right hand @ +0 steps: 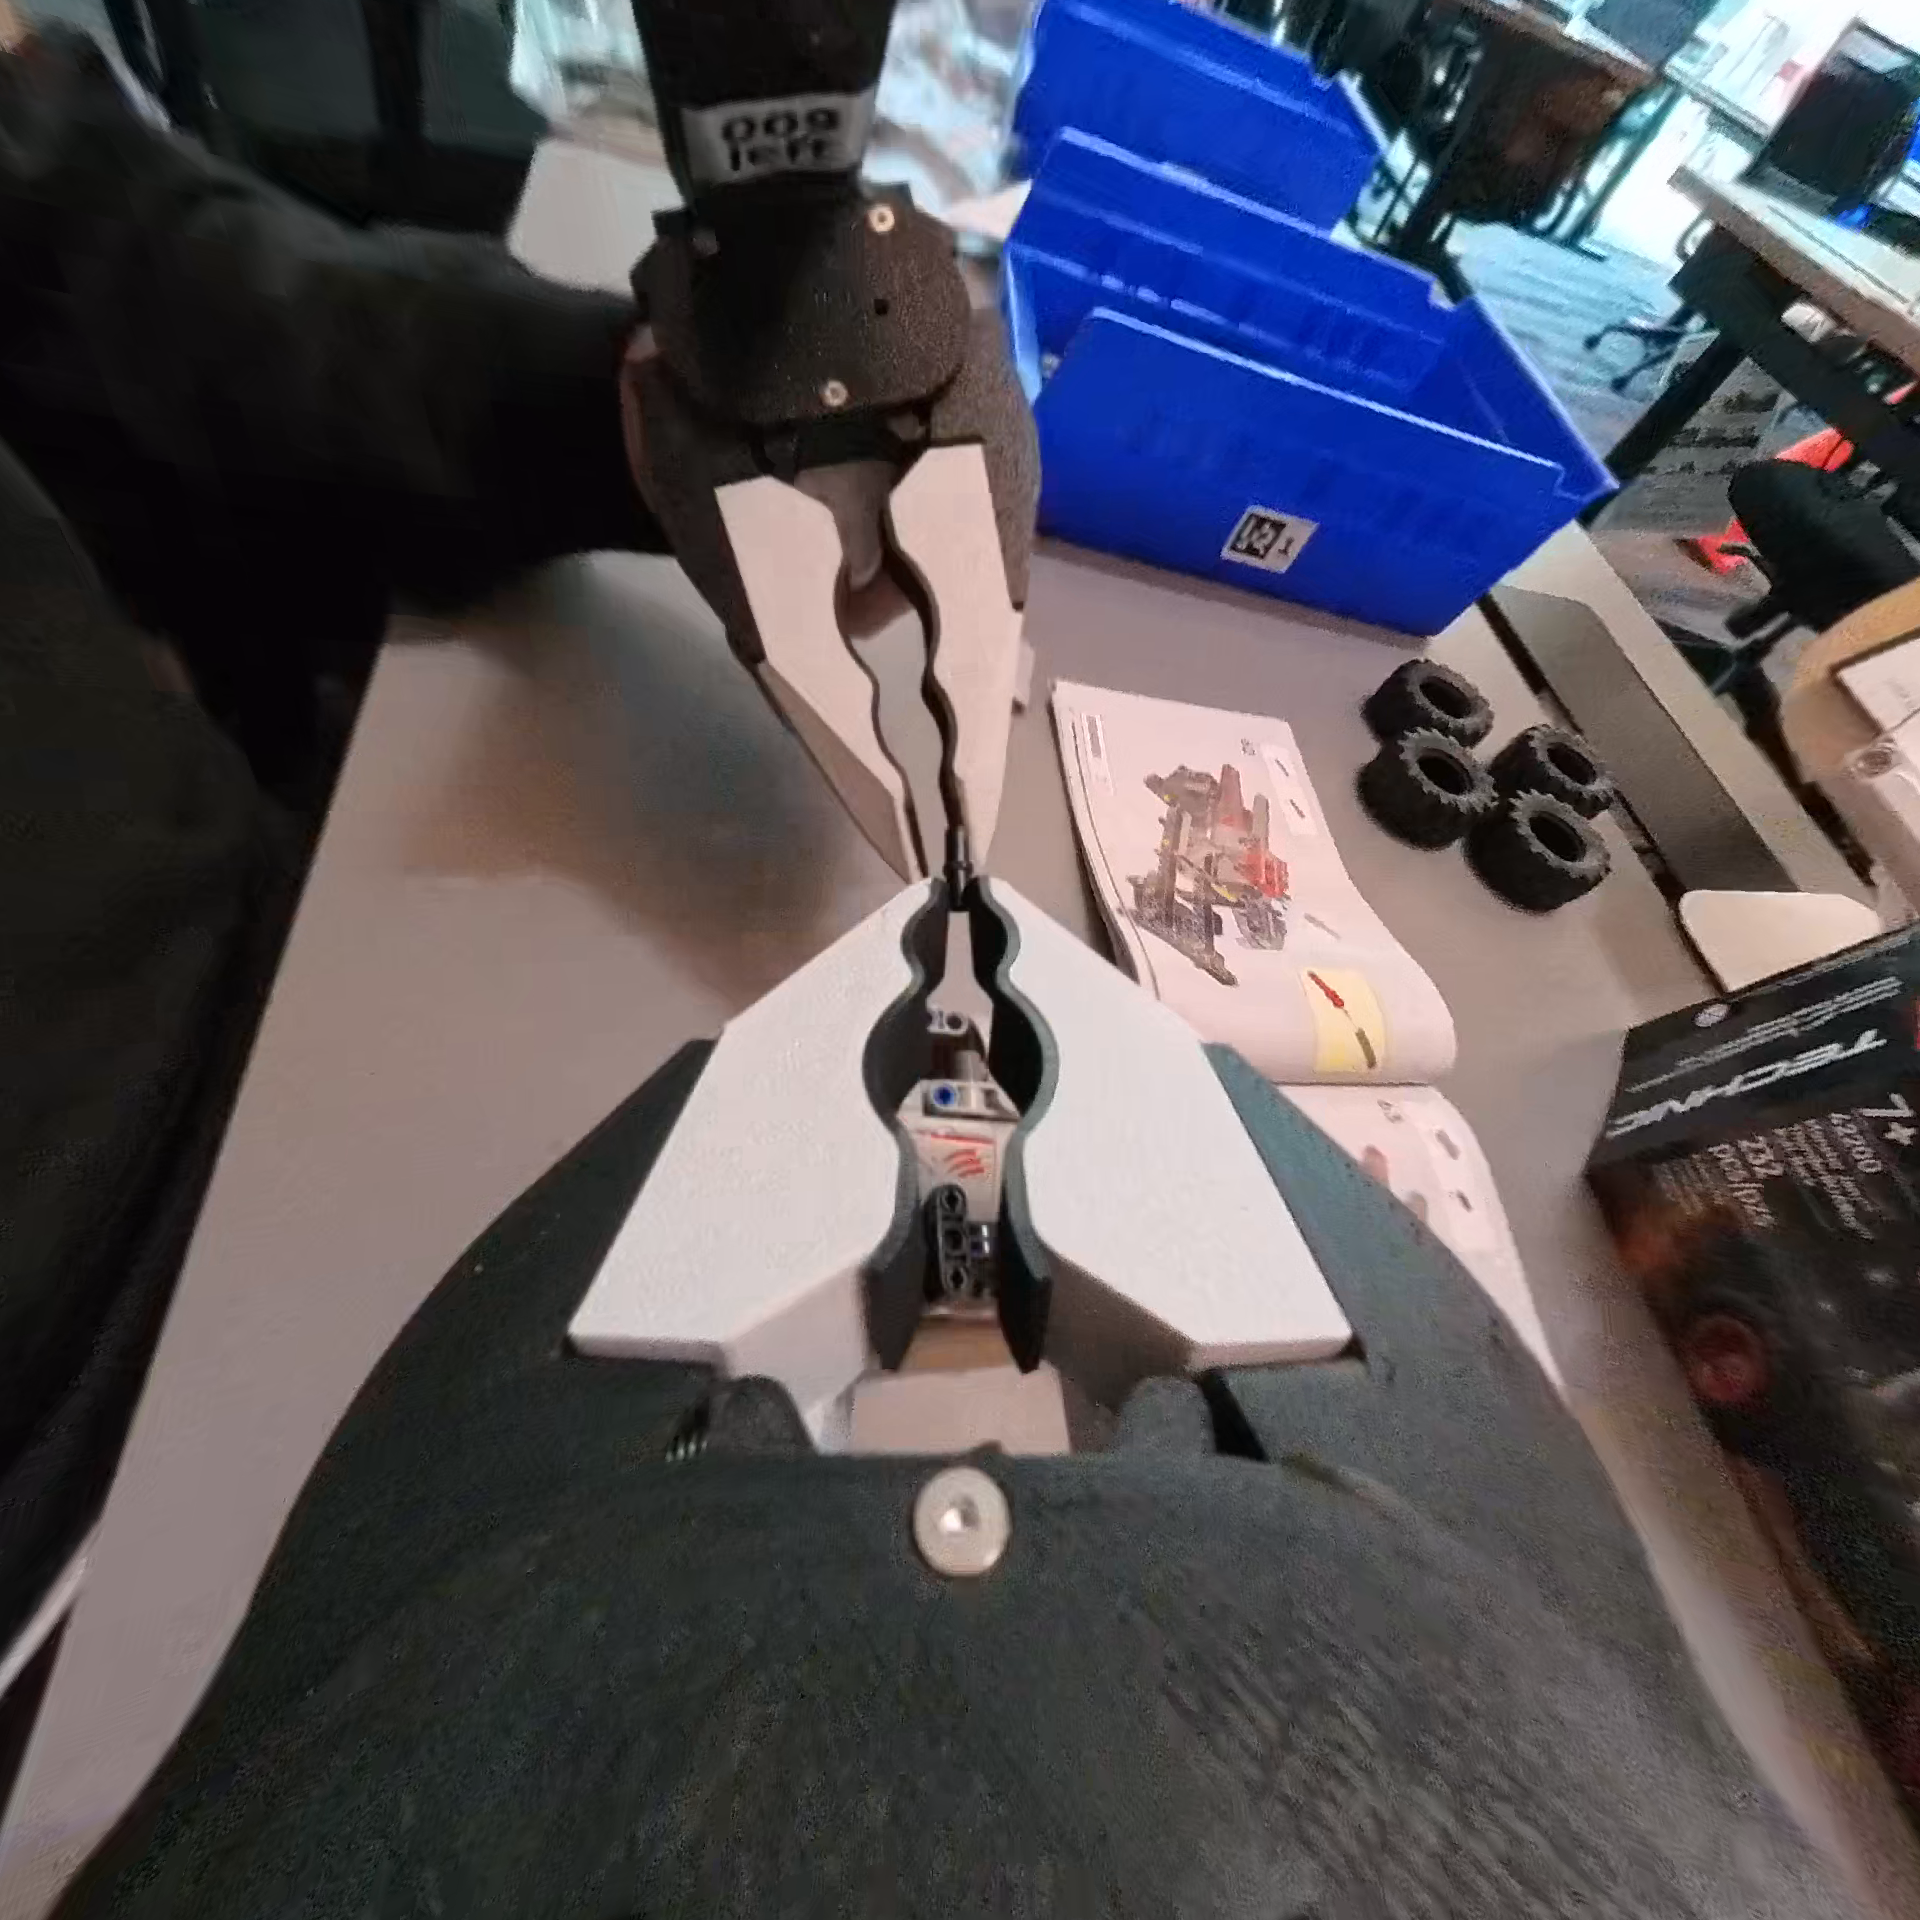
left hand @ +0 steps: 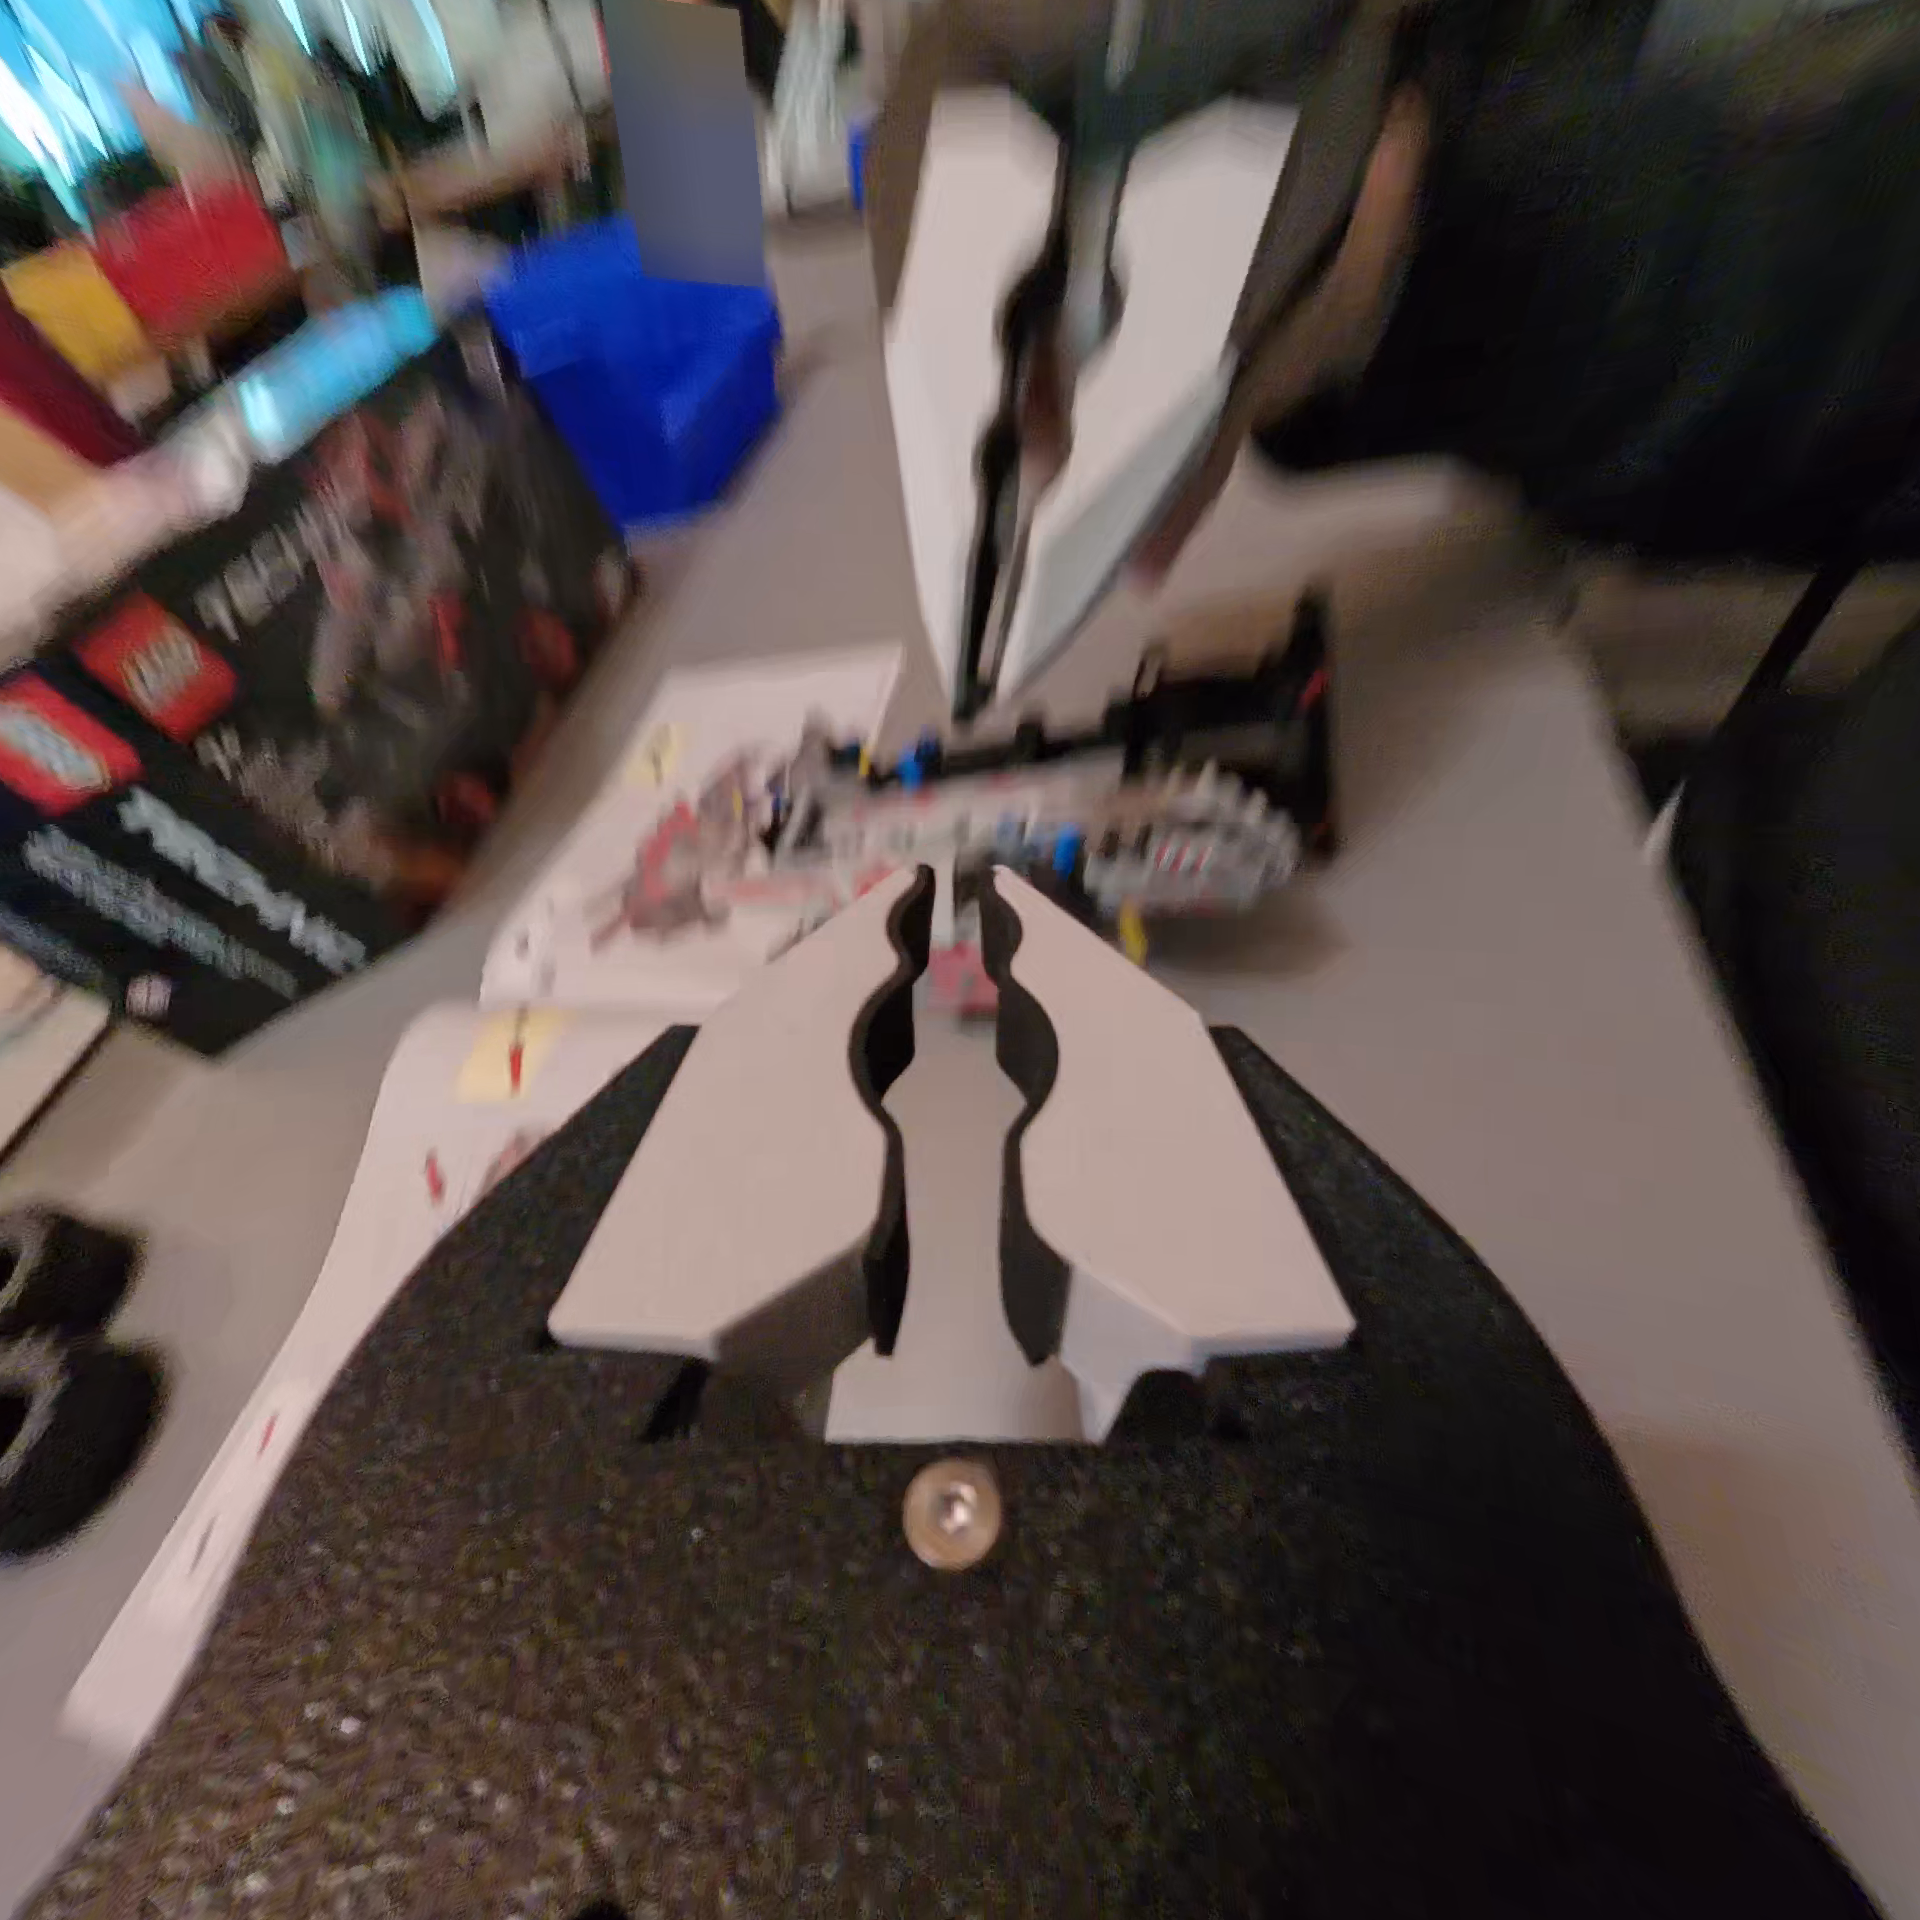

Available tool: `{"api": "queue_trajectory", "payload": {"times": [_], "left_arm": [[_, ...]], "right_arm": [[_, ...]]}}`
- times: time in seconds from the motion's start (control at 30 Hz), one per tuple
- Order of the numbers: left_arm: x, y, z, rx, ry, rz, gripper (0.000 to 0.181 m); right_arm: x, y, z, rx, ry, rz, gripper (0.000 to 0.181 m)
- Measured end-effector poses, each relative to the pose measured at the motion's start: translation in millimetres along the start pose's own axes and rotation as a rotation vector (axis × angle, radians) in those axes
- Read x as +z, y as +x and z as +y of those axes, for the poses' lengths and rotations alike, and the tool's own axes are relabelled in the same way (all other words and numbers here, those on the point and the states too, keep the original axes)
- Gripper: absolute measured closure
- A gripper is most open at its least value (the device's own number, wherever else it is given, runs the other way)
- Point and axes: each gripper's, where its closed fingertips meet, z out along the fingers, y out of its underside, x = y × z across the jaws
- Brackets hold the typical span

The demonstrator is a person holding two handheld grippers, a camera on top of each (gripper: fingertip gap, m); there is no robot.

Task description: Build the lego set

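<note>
A: Why do the two tips meet?
B: The right gripper (right hand: 958, 902) has its fingers pinched on a thin black pin (right hand: 956, 857); the left gripper (right hand: 940, 831), slightly parted, grips nothing I can see.
A: And the model?
B: The grey-and-black lego chassis (left hand: 1091, 821) waits on the grey bench (right hand: 520, 883), presumably for that pin.

I see the half-built lego model (left hand: 1091, 810) lying on the counter, a long black and grey frame studded with blue pins, blurred in my left view. In my right view a small black pin (right hand: 956, 857) sits pinched at the claw tips. Four knobby black tyres (right hand: 1486, 784) cluster loose beside the open instruction booklet (right hand: 1247, 862), near the dark set box (right hand: 1787, 1195).
</note>
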Motion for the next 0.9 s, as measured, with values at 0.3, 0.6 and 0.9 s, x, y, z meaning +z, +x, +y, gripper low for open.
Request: {"api": "queue_trajectory", "payload": {"times": [0.3, 0.6, 0.9], "left_arm": [[-8.3, 10.1, -46.8, -0.027, 0.235, 0.057, 0.172], [3.9, 9.3, -31.5, 0.017, 0.13, 0.065, 0.18], [16.5, -7.3, 7.0, 0.076, -0.213, 0.247, 0.179]], "right_arm": [[-9.0, -7.6, -24.3, 0.049, 0.197, -0.009, 0.178], [-4.6, -7.8, -15.8, -0.018, 0.152, 0.002, 0.178], [-5.7, 32.1, 33.7, 0.153, -0.065, -0.086, 0.134]]}}
